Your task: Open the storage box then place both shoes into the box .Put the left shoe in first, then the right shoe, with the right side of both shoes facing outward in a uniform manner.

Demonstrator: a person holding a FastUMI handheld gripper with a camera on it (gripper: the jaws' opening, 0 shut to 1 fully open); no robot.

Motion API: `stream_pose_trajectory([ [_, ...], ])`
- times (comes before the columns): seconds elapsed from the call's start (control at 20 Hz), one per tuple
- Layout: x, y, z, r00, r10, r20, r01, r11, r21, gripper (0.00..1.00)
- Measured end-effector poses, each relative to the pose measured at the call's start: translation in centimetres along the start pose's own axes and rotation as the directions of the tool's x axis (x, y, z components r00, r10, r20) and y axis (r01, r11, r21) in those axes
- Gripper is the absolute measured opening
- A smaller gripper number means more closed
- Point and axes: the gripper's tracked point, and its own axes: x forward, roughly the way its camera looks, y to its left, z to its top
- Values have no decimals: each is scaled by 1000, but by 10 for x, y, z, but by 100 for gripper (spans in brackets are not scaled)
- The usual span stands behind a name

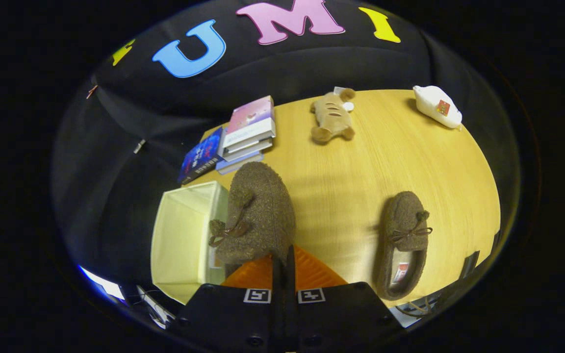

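My claw is clamped on one shoe's heel rim, fingers pinched nearly together, toe pointing to 12 o'clock. The open box sits just at 9 o'clock, touching the shoe's side. The second shoe lies on the counter at 3 o'clock. Books lie beyond the box, clear.

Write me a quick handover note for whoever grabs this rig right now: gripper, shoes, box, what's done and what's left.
Gripper: shut on one brown shoe, held up beside the open storage box.
Second shoe: lies on the wooden table, off to the right of the fingers.
Done: box opened, first shoe picked up.
Left: set the held shoe in the box, then fetch and place the second, right sides facing outward.
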Motion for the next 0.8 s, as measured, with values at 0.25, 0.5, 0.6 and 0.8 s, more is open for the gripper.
stream_pose_trajectory([
  [0.25, -10, 86, 4, 990, 139, -33, -137, 989, 55, 5],
  [0.5, 22, 144, -29, 977, 164, -136, -150, 982, 111, 5],
  [0.6, 43, 159, -45, 973, 147, -180, -128, 985, 114, 5],
  [0.8, 84, 178, -74, 965, 111, -236, -81, 988, 133, 5],
])
